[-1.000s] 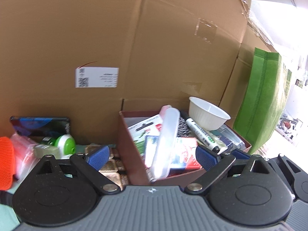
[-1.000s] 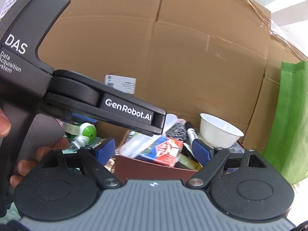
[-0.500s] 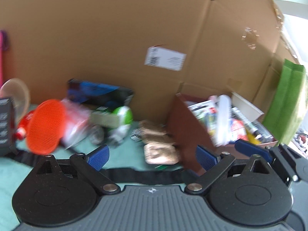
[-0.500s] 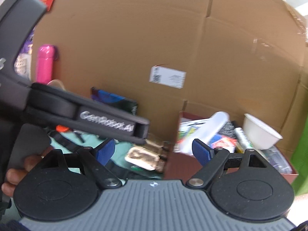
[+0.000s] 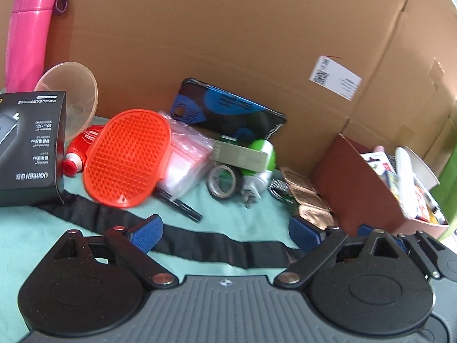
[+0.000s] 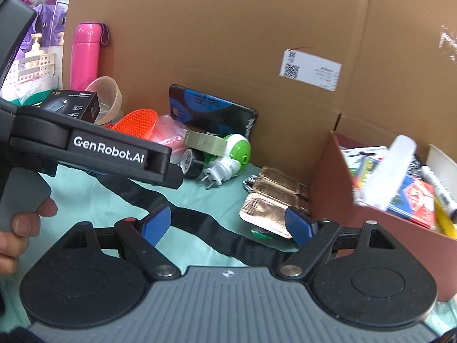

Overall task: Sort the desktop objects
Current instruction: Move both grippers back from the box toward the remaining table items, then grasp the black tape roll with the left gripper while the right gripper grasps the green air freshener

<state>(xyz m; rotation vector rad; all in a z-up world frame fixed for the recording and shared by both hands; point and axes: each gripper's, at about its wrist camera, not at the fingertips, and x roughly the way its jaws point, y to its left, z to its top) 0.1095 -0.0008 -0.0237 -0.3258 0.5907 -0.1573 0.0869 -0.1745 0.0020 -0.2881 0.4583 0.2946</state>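
Note:
My left gripper (image 5: 225, 230) is open and empty above the teal cloth and a black strap (image 5: 200, 243). Ahead lie an orange bristle pad (image 5: 127, 154), a pink zip bag (image 5: 187, 160), a tape roll (image 5: 224, 181), a green-white plug (image 5: 258, 168) and gold foil packs (image 5: 308, 200). My right gripper (image 6: 227, 225) is open and empty, just left of the brown box (image 6: 337, 197) full of sorted items. The foil packs (image 6: 268, 203) lie just ahead of its right finger. The left gripper's body (image 6: 94, 151) crosses the right wrist view.
A black charger box (image 5: 28, 145), a clear bowl (image 5: 74, 100), a red bottle (image 5: 82, 148) and a pink flask (image 5: 27, 31) stand at the left. A dark phone case (image 5: 225, 114) leans on the cardboard wall (image 5: 228, 43) behind.
Both grippers have swung left, away from the brown box. The loose items on the cloth have come into view. Both stay open and empty.

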